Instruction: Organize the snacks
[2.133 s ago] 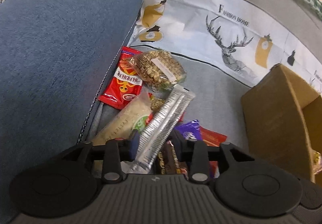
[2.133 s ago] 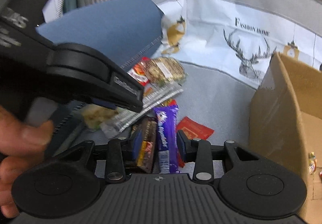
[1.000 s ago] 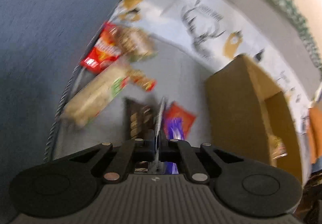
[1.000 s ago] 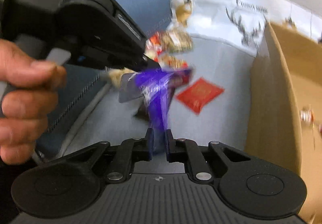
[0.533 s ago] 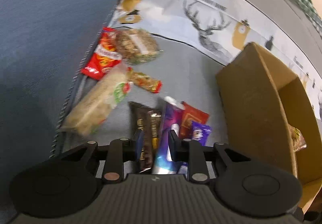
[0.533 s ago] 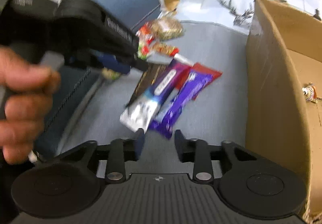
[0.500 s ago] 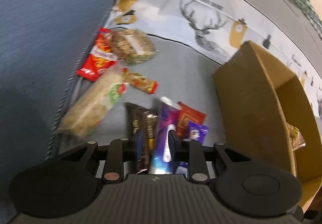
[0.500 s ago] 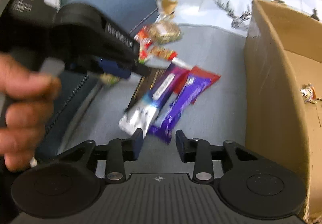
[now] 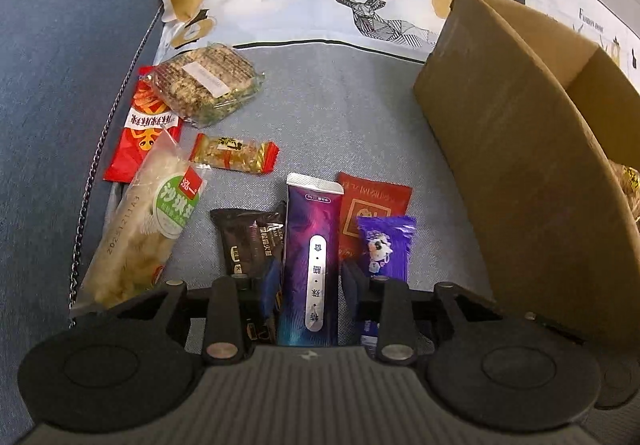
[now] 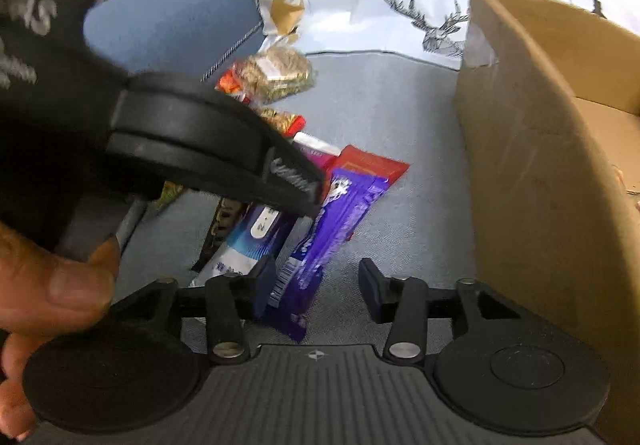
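Several snack packets lie on a grey sofa seat [image 9: 352, 117]. A long purple-and-blue stick pack [image 9: 311, 257] lies between the fingers of my left gripper [image 9: 310, 285], whose jaws stand open around it. A purple chocolate bar [image 10: 340, 221] lies flat just above my right gripper [image 10: 316, 285], which is open and empty; the bar also shows in the left wrist view [image 9: 384, 245]. A dark brown bar [image 9: 250, 241], a red packet [image 9: 372, 205] and a long bread pack [image 9: 148, 229] lie alongside.
An open cardboard box [image 9: 520, 149] stands at the right, also in the right wrist view [image 10: 552, 173]. A blue cushion [image 9: 60, 85] borders the left. A round cracker pack [image 9: 204, 81], a red bag [image 9: 140, 141] and a small candy bar [image 9: 234, 155] lie farther back. The left gripper's body [image 10: 160, 133] fills the right view's left side.
Both grippers lifted a pack, set it down beside the other bars and opened. The stick pack and the purple bar now lie flat side by side.
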`<state>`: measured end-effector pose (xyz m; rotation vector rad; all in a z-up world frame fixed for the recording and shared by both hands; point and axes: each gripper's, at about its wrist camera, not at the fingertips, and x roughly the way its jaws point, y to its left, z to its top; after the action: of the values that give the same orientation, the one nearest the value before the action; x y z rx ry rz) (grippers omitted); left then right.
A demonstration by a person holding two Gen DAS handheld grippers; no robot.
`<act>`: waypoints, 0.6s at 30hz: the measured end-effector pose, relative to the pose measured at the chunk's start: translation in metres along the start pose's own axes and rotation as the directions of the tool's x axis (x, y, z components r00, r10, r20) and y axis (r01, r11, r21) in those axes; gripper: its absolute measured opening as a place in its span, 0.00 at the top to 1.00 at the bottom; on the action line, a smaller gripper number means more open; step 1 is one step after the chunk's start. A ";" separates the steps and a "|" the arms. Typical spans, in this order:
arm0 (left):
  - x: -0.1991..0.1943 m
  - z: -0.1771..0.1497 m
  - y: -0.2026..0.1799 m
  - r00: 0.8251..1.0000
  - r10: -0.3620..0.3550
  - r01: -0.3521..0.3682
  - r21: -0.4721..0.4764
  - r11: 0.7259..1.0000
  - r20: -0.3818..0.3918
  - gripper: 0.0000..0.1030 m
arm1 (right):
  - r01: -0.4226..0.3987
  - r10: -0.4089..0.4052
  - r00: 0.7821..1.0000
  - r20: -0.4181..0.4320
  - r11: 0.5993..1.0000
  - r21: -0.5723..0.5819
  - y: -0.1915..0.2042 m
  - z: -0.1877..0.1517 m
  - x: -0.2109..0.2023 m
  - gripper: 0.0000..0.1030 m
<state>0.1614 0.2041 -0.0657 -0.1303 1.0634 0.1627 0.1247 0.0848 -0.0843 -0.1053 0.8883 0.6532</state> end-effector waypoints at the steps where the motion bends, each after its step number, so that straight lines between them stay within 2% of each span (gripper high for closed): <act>1: 0.000 -0.001 0.001 1.000 -0.002 0.002 0.000 1.000 0.002 0.64 | 0.011 -0.011 1.000 -0.007 1.000 -0.012 0.002 -0.001 0.004 0.53; 3: -0.002 -0.002 0.005 1.000 0.006 -0.006 -0.002 1.000 0.003 0.65 | 0.028 -0.029 0.999 -0.029 0.999 -0.020 0.003 -0.002 0.012 0.53; 4: -0.003 -0.002 0.007 1.000 0.015 -0.015 -0.006 1.000 0.005 0.70 | 0.032 -0.033 0.999 -0.027 0.999 -0.025 0.003 -0.003 0.013 0.56; 5: -0.004 -0.003 0.011 1.000 0.025 -0.025 -0.016 1.000 0.005 0.74 | 0.039 -0.040 0.999 -0.021 0.999 -0.038 0.005 -0.003 0.012 0.68; 6: -0.005 -0.003 0.016 1.000 0.028 -0.028 -0.032 0.999 0.005 0.75 | 0.035 -0.037 0.999 -0.022 0.998 -0.050 0.006 -0.004 0.012 0.74; 8: -0.008 -0.005 0.027 1.000 0.019 -0.019 -0.077 0.997 0.009 0.81 | 0.021 -0.023 0.999 -0.023 0.998 -0.056 0.006 -0.005 0.008 0.75; 14: -0.025 -0.009 0.056 0.999 -0.001 0.013 -0.219 0.976 0.054 0.82 | -0.014 0.012 0.999 -0.039 0.999 -0.036 0.004 -0.004 -0.004 0.75; 18: -0.020 -0.013 0.070 0.999 -0.031 0.032 -0.300 0.953 0.008 0.80 | -0.051 0.048 0.995 -0.086 0.998 -0.036 0.005 -0.007 -0.005 0.75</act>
<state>0.1273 0.2694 -0.0565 -0.4212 1.0280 0.2957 0.1142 0.0838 -0.0841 -0.1467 0.9632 0.7162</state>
